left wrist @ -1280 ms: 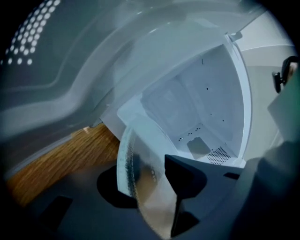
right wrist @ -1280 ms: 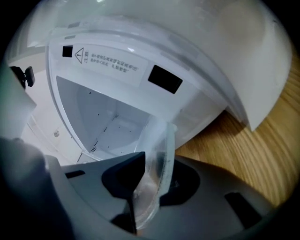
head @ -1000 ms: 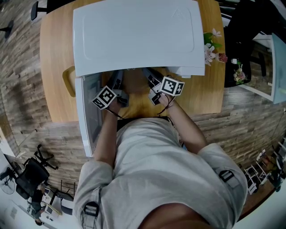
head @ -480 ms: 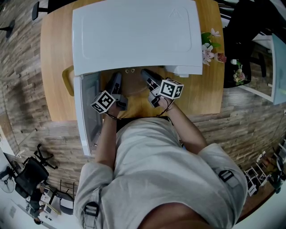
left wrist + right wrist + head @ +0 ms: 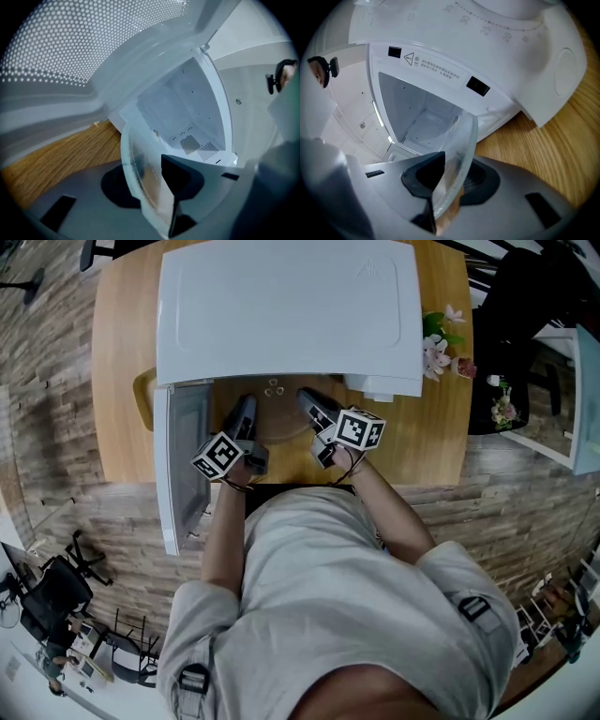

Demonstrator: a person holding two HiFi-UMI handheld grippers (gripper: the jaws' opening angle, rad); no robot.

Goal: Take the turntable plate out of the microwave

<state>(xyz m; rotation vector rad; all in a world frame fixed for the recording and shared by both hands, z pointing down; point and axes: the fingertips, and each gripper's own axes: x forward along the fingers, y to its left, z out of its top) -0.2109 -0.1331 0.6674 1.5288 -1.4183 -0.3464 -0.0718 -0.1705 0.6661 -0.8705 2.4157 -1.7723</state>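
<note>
Two grippers share the plate (image 5: 275, 420). In the head view it hangs at frame centre, just in front of the open microwave (image 5: 281, 306) and over the bench (image 5: 122, 343), with the left gripper (image 5: 245, 413) and right gripper (image 5: 307, 401) on opposite rims. In the left gripper view, the half-closed fingers (image 5: 180, 174) pinch the rim edge-on. The right gripper view shows the same pinch. Being glass, it is probably heavy, stiff, slick and breakable, so opposite rims look the safest hold.

Clear glass turntable plate (image 5: 143, 183), glossy plastic microwave (image 5: 286, 310), wood-grain table (image 5: 441, 432)
</note>
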